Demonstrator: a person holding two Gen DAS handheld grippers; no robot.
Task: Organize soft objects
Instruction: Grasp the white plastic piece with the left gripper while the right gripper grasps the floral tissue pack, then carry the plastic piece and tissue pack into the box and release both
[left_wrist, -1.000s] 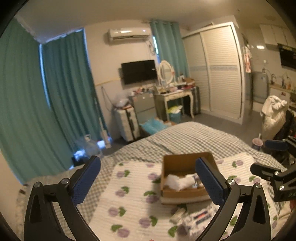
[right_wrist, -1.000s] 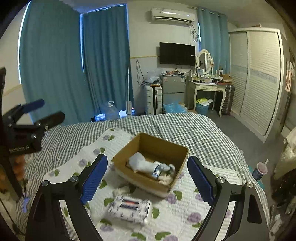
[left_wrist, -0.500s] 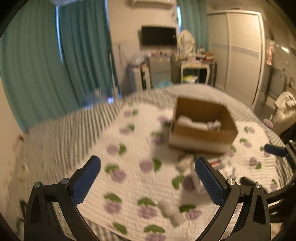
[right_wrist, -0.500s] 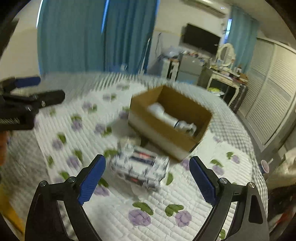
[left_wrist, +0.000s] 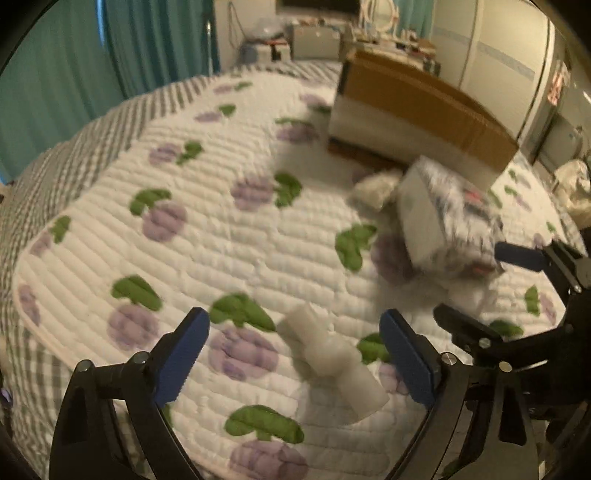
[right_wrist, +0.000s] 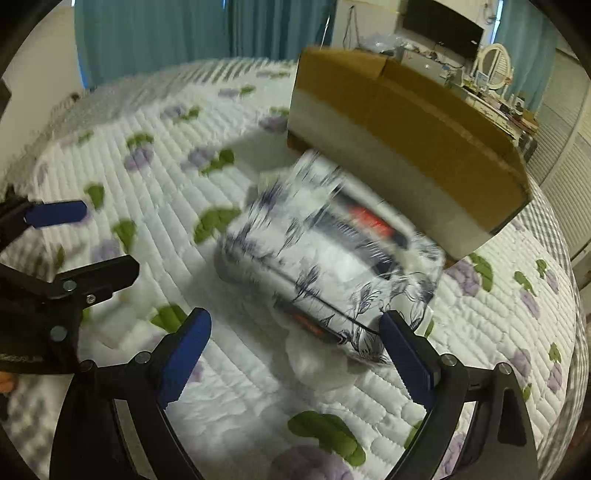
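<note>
A white rolled soft item (left_wrist: 332, 365) lies on the flowered quilt (left_wrist: 221, 229). It sits between the fingers of my left gripper (left_wrist: 293, 325), whose jaws are closing; the pads are clear of it. My right gripper (right_wrist: 295, 321) is open just short of a plastic-wrapped tissue pack (right_wrist: 332, 258), with a crumpled white piece (right_wrist: 317, 358) between its fingers. Behind the pack stands the cardboard box (right_wrist: 406, 140), its inside hidden. In the left wrist view the pack (left_wrist: 450, 218), a small white bundle (left_wrist: 373, 188) and the box (left_wrist: 424, 107) lie to the upper right.
The quilt covers a grey checked bed sheet (left_wrist: 74, 147). Teal curtains (left_wrist: 55, 66) hang beyond the bed on the left. A dresser with clutter (right_wrist: 491, 85) and a white wardrobe (left_wrist: 491, 55) stand at the back right. Each gripper shows at the edge of the other's view.
Both grippers have dropped toward the bed and tipped downward. The white roll now lies between the left fingers, the tissue pack fills the right view, and the box's inside is out of sight.
</note>
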